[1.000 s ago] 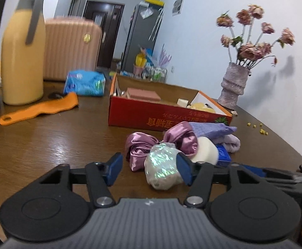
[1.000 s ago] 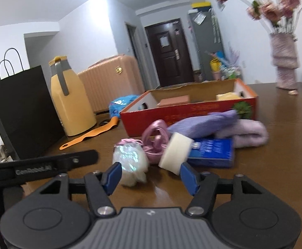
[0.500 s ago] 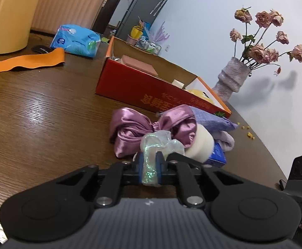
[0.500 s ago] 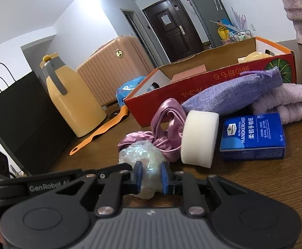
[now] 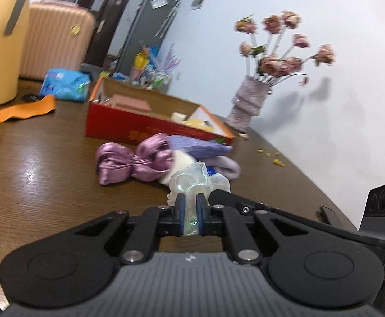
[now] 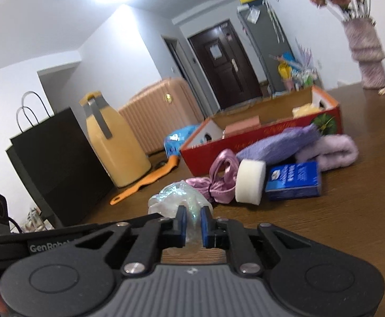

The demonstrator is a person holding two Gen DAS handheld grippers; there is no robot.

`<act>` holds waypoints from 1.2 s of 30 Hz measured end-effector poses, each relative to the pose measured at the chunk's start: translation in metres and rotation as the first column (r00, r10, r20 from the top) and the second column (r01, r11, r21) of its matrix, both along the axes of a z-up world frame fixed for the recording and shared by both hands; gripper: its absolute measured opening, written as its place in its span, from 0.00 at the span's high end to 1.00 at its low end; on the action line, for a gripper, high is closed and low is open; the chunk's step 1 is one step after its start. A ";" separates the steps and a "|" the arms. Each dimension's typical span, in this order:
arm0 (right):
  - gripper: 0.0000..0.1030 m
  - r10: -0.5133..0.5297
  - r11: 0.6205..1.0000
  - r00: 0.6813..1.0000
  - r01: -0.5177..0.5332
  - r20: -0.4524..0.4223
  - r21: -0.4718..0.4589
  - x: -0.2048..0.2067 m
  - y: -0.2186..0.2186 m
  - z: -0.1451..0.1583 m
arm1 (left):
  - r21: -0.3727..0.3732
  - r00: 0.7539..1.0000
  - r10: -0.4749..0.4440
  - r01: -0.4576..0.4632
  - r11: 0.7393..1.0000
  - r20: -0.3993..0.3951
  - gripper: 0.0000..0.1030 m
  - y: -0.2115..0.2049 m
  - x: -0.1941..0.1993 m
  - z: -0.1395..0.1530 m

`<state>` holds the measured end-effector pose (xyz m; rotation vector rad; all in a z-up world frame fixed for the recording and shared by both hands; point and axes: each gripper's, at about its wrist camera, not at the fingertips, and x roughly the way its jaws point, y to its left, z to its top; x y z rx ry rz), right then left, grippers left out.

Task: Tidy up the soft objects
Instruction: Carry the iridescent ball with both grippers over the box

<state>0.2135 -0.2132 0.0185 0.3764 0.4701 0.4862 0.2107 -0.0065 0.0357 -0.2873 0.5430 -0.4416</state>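
Both grippers pinch the same iridescent clear plastic bundle [image 5: 195, 182], held a little above the wooden table. My left gripper [image 5: 190, 211] is shut on its near end. My right gripper [image 6: 192, 220] is shut on the bundle [image 6: 175, 198] from the other side. Behind it lie a pink satin bow [image 5: 134, 159], a white foam disc [image 6: 250, 181], a blue tissue pack [image 6: 294, 181], a purple cloth pouch [image 6: 277, 142] and a lilac rolled towel [image 6: 330, 152]. A red cardboard box [image 5: 129, 129] stands behind them.
A yellow jug [image 6: 113, 142], a black paper bag [image 6: 52, 163] and an orange strap [image 5: 18, 111] are on the left. A blue wipes pack [image 5: 64, 84] lies behind the box. A vase of flowers [image 5: 248, 103] stands by the wall, table edge to its right.
Both grippers went from open to shut on the plastic bundle a second ago. Since then they have lifted it slightly off the table and drawn it back from the pile.
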 end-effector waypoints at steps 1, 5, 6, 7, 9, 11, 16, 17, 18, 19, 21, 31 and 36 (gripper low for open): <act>0.90 -0.007 1.000 1.000 0.007 0.011 0.003 -0.007 -0.005 0.003 | 0.001 1.000 -0.008 0.008 1.000 0.011 0.91 -0.004 -0.005 0.003; 0.90 -0.028 0.999 0.999 0.028 0.035 0.016 -0.021 -0.017 0.009 | 0.006 0.999 -0.028 0.028 1.000 0.034 0.91 -0.015 -0.016 0.011; 0.90 -0.030 0.999 0.999 0.030 0.037 0.018 -0.022 -0.019 0.010 | 0.006 0.999 -0.031 0.030 1.000 0.036 0.91 -0.017 -0.018 0.012; 0.90 -0.032 0.999 0.999 0.031 0.039 0.021 -0.023 -0.021 0.011 | 0.007 0.999 -0.034 0.033 0.999 0.038 0.91 -0.019 -0.018 0.013; 0.90 -0.035 0.999 0.998 0.034 0.042 0.033 -0.021 -0.025 0.013 | 0.009 0.998 -0.044 0.044 0.999 0.048 0.91 -0.022 -0.014 0.017; 0.90 -0.027 0.998 0.999 0.025 0.042 0.054 -0.010 -0.028 0.017 | 0.003 0.997 -0.052 0.052 0.999 0.059 0.91 -0.021 -0.004 0.024; 0.90 0.009 0.999 0.996 -0.012 0.093 0.041 0.050 -0.028 0.052 | -0.007 0.991 -0.068 0.069 0.998 0.115 0.91 -0.013 0.052 0.055; 0.90 0.021 0.999 0.995 -0.025 0.095 0.036 0.069 -0.026 0.060 | -0.011 0.990 -0.066 0.068 0.998 0.124 0.91 -0.011 0.069 0.062; 0.90 0.030 0.999 0.995 -0.034 0.092 0.041 0.087 -0.025 0.068 | -0.015 0.989 -0.070 0.073 0.997 0.129 0.91 -0.007 0.087 0.068; 0.90 0.042 0.998 0.995 -0.046 0.089 0.045 0.106 -0.024 0.076 | -0.018 0.990 -0.065 0.068 0.997 0.128 0.91 -0.004 0.105 0.074; 0.90 0.070 0.997 0.995 -0.073 0.064 0.040 0.154 -0.018 0.088 | -0.028 0.993 -0.052 0.055 0.998 0.104 0.91 0.004 0.146 0.082; 0.90 0.122 0.992 0.940 -0.126 -0.317 0.008 0.377 0.046 0.040 | 0.075 0.988 0.069 -0.059 0.995 -0.136 0.90 0.033 0.338 0.030; 0.90 0.091 0.993 0.884 -0.115 -0.458 -0.024 0.423 0.073 -0.004 | 0.269 0.985 0.130 -0.095 0.959 -0.115 0.89 0.029 0.371 -0.001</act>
